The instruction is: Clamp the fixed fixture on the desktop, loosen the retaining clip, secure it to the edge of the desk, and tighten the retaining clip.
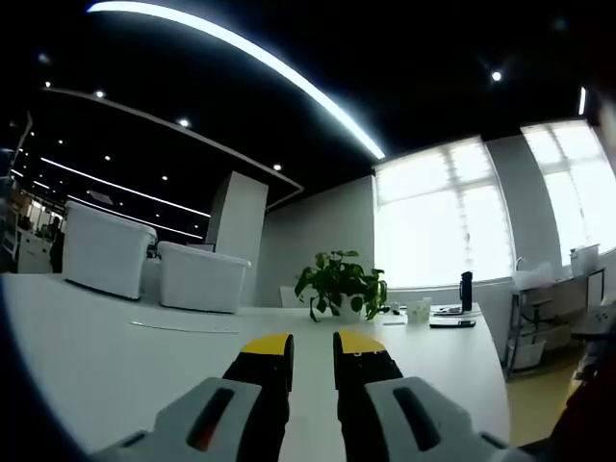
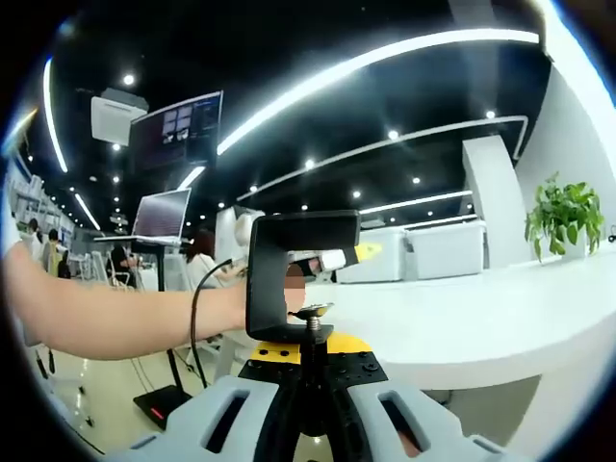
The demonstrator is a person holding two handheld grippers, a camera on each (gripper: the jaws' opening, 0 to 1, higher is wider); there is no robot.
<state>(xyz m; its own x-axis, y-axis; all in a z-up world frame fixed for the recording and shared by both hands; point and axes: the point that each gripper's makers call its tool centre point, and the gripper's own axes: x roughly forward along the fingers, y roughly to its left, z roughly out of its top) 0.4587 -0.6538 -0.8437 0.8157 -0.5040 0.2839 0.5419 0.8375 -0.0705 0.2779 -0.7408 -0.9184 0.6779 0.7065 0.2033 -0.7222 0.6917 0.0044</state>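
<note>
Left gripper [image 1: 313, 348]: fingers slightly apart, empty, over the desk [image 1: 115, 356].
Right gripper [image 2: 310, 348]: fingers pinching the black clamp fixture [image 2: 289, 274], upright between them.

Open office, black ceiling [image 1: 241, 115] with LED strips [image 1: 260, 67] and spotlights. Bright windows [image 1: 438, 212] in white wall. White desk [image 1: 115, 356] carries a plant [image 1: 339, 282] and white bins [image 1: 200, 276]. Monitors [image 2: 162, 215] further back.

Two white bins [image 1: 104, 247] [image 1: 202, 276]; one potted plant [image 1: 339, 284]; one black clamp fixture [image 2: 296, 274]; two grippers [image 1: 313, 348] [image 2: 308, 351]; one white desk [image 1: 144, 361].
</note>
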